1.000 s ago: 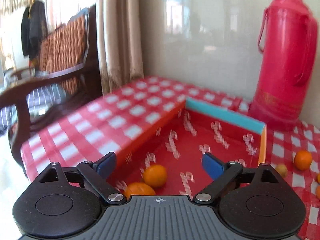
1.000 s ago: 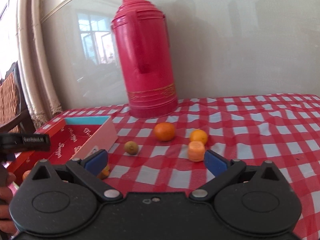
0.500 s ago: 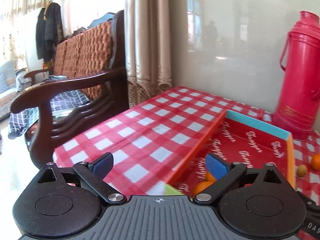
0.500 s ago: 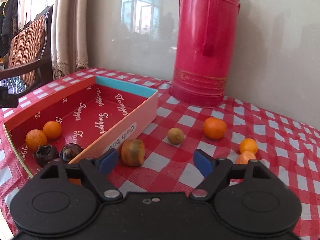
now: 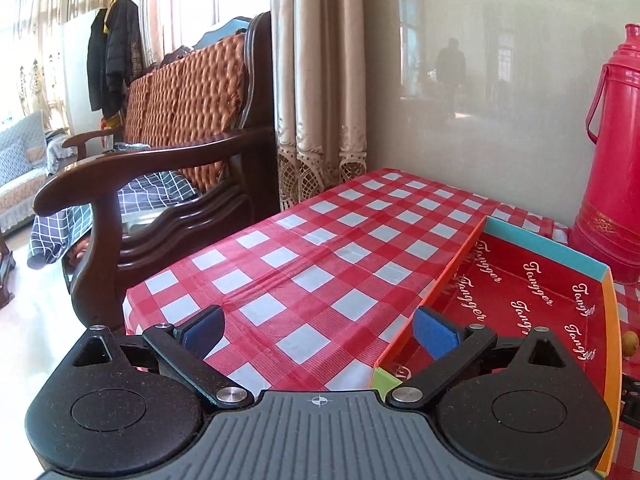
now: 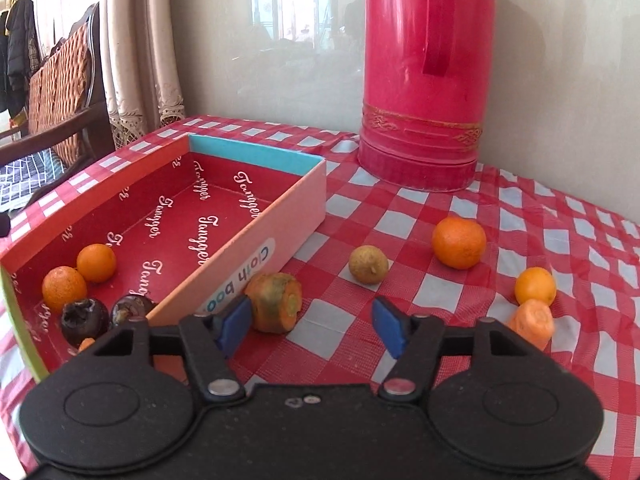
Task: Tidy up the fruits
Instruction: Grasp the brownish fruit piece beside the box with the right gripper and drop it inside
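A red cardboard box [image 6: 280,196] lies on the checked table; in the right wrist view it holds two oranges [image 6: 96,262] and two dark fruits [image 6: 84,316] at its near end. On the cloth beside it lie a carrot stub [image 6: 276,296], a yellowish fruit [image 6: 368,264], two oranges [image 6: 458,242], and another carrot piece [image 6: 532,322]. My right gripper [image 6: 314,326] is open and empty, low over the cloth, its left pad beside the carrot stub. My left gripper [image 5: 316,328] is open and empty, over the cloth left of the box [image 5: 540,256].
A tall red thermos [image 6: 424,76] stands at the back against the wall, also in the left wrist view [image 5: 612,168]. A wooden armchair [image 5: 160,168] and a curtain [image 5: 320,80] stand left of the table. The table's left edge [image 5: 136,300] is near my left gripper.
My left gripper has drawn back and swung left, away from the box interior. My right gripper has moved left and down toward the carrot stub beside the box.
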`<action>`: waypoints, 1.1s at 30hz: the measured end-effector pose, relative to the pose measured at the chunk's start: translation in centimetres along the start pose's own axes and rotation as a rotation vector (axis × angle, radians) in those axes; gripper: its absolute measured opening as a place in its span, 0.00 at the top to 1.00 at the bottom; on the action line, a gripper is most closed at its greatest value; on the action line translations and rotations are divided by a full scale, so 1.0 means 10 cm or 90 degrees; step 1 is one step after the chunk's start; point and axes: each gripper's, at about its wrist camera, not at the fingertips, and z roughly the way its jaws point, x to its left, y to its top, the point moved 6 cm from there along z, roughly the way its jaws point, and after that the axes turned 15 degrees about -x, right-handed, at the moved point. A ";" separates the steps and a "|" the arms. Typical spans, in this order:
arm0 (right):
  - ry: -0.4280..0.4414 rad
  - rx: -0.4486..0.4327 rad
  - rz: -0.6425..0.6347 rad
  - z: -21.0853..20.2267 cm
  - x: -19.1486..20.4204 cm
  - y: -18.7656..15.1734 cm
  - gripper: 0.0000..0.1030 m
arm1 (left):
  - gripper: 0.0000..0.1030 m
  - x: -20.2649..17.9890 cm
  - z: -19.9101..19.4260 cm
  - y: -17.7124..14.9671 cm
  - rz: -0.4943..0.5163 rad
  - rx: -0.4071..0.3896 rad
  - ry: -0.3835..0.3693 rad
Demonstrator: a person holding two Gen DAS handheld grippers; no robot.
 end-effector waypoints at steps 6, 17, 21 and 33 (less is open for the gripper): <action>0.018 -0.004 -0.074 0.00 0.10 0.01 0.44 | 0.03 0.01 0.01 -0.01 -0.005 0.006 0.000; 0.082 0.058 -0.109 0.16 0.12 0.09 0.47 | 0.02 0.03 0.04 -0.01 -0.014 0.014 0.003; 0.079 0.052 -0.114 0.19 0.14 0.10 0.51 | 0.02 0.01 0.02 -0.01 -0.011 0.014 -0.002; 0.061 0.039 -0.047 0.21 0.13 0.06 0.85 | 0.00 0.04 0.02 0.01 -0.025 0.013 -0.001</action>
